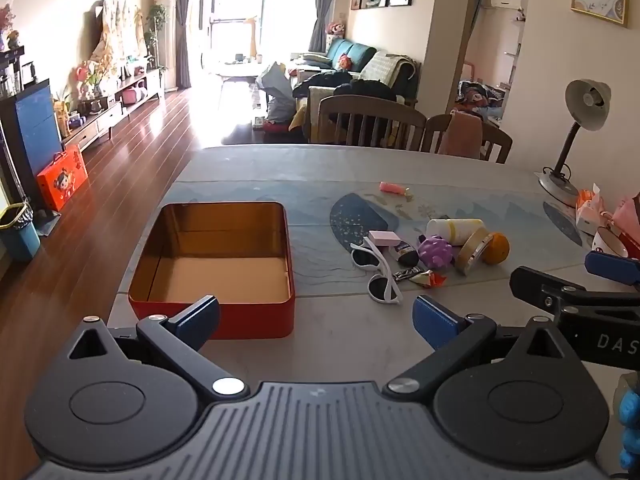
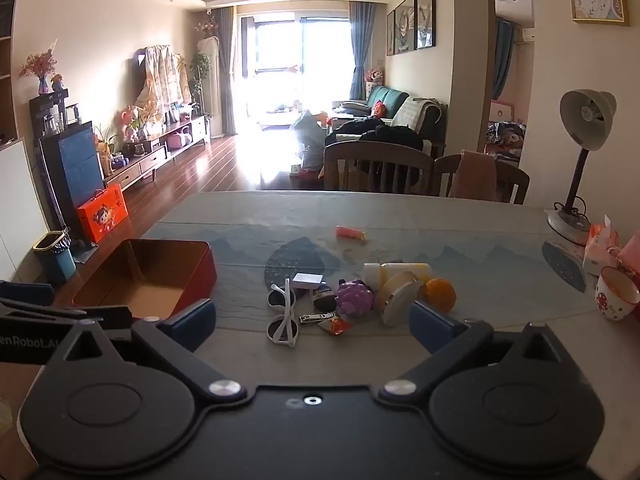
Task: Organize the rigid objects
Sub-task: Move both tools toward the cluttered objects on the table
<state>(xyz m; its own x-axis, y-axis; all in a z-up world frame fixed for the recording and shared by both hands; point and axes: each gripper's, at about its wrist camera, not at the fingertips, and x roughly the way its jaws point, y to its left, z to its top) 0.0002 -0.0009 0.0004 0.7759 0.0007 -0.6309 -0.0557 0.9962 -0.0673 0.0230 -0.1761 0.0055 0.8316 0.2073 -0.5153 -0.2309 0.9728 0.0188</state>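
An open red tin box (image 1: pixel 212 308) with a gold inside stands empty at the table's left; it also shows in the right wrist view (image 2: pixel 192 296). To its right lies a cluster: white sunglasses (image 1: pixel 378 270) (image 2: pixel 285 320), a purple spiky toy (image 1: pixel 436 251) (image 2: pixel 354 297), an orange (image 1: pixel 498 249) (image 2: pixel 440 294), a round tin (image 1: pixel 474 250) (image 2: pixel 398 298), a white bottle (image 1: pixel 454 230) (image 2: pixel 396 270) and a pink block (image 1: pixel 384 238). My left gripper (image 1: pixel 316 320) is open and empty, near the box's front edge. My right gripper (image 2: pixel 314 322) is open and empty, just short of the cluster.
A pink tube (image 1: pixel 394 188) lies farther back. A desk lamp (image 1: pixel 576 136), tissue pack (image 2: pixel 600 250) and mug (image 2: pixel 616 294) stand at the right edge. Chairs (image 1: pixel 372 122) line the far side. The table (image 1: pixel 360 328) has a drop on its left.
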